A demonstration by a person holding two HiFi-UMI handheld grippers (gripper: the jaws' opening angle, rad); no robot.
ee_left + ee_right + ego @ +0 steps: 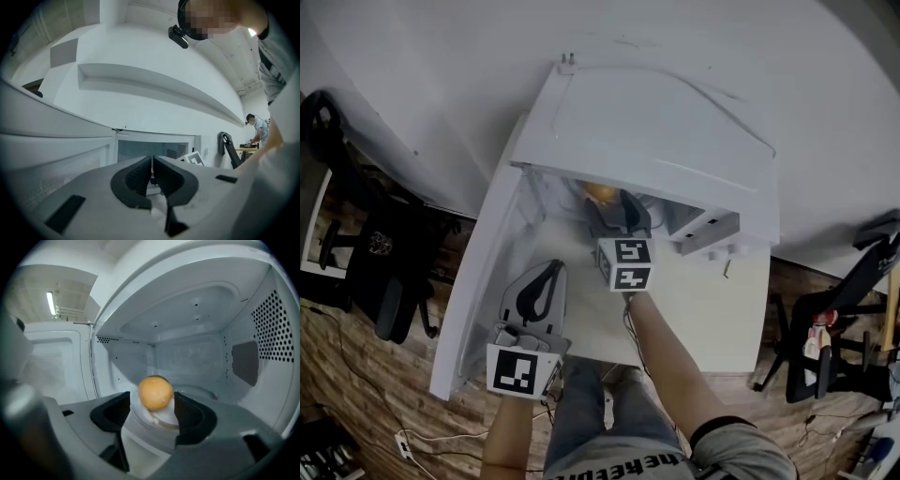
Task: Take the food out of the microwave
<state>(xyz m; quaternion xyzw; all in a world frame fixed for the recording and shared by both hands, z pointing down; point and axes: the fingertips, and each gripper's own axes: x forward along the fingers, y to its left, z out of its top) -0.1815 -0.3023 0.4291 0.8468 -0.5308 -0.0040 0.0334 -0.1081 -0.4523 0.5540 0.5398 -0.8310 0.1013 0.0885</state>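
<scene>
Inside the microwave (pixel 656 141), the orange (pixel 155 392) sits on a white dish (pixel 157 418), and your right hand-held gripper (pixel 152 401) is spread wide, one jaw on each side of that dish. Just outside the microwave, your left hand-held gripper (pixel 152 161) is clenched on nothing.

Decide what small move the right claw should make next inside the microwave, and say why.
Probably close the right claw gently. Its jaws stand apart on either side of the white dish carrying the orange, inside the open microwave, so nothing looks gripped yet. The left claw is shut on nothing.
</scene>
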